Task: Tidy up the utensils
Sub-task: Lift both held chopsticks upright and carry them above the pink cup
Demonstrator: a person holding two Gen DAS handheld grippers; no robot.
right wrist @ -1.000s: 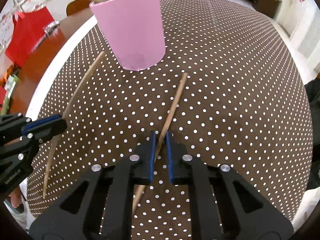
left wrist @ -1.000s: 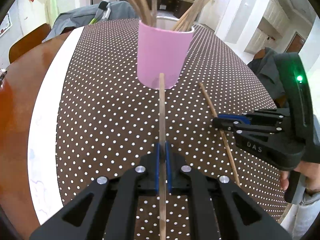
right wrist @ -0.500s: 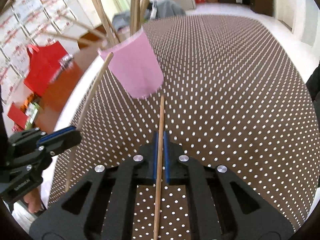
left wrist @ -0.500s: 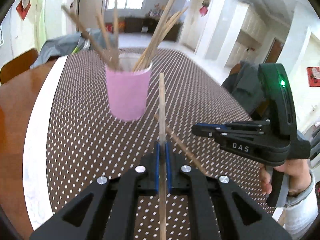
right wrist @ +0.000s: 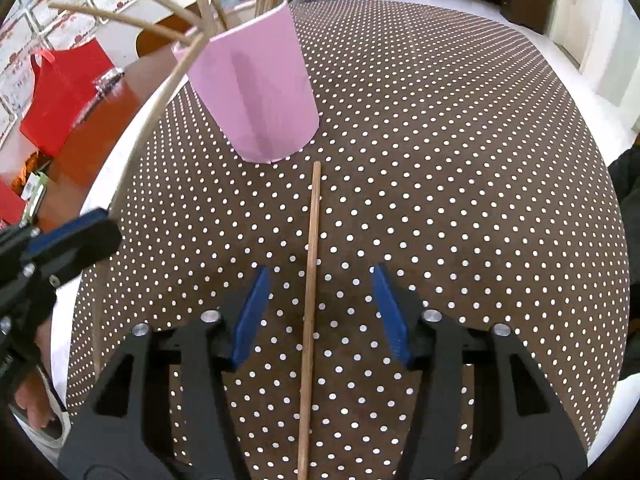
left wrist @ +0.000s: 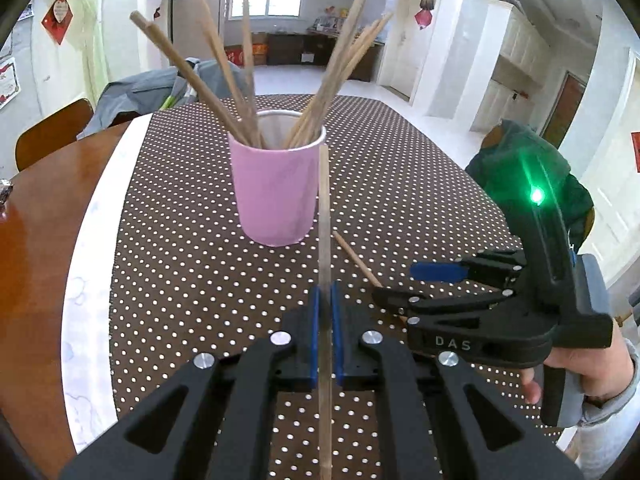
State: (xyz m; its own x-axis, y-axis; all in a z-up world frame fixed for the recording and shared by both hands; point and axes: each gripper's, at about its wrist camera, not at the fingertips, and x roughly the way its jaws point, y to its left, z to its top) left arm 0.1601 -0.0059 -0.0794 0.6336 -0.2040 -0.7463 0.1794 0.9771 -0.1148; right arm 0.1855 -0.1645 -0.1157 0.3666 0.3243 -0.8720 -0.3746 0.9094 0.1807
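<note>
A pink cup (left wrist: 276,196) holding several wooden chopsticks stands on the dotted brown tablecloth (left wrist: 180,240). My left gripper (left wrist: 325,300) is shut on one chopstick (left wrist: 324,220), held above the cloth with its tip in front of the cup's rim. The right gripper (right wrist: 322,280) has its jaws opening. Between its fingers a second chopstick (right wrist: 314,220) lies flat on the cloth, touching neither pad and pointing at the cup (right wrist: 256,92). In the left wrist view the right gripper (left wrist: 400,284) hovers over that chopstick (left wrist: 354,256). The left gripper (right wrist: 80,232) shows at the right wrist view's left edge.
The cloth has a white border (left wrist: 92,240) over a brown wooden table (left wrist: 36,260). A red bag (right wrist: 60,92) sits left of the cup. A wooden chair (left wrist: 52,132) and a grey garment (left wrist: 140,92) stand at the far end, and a green garment (left wrist: 520,152) at the right.
The right gripper, shut on its chopstick and lifting it half a second ago, now has its jaws apart with the chopstick on the cloth. The left gripper rose with its chopstick.
</note>
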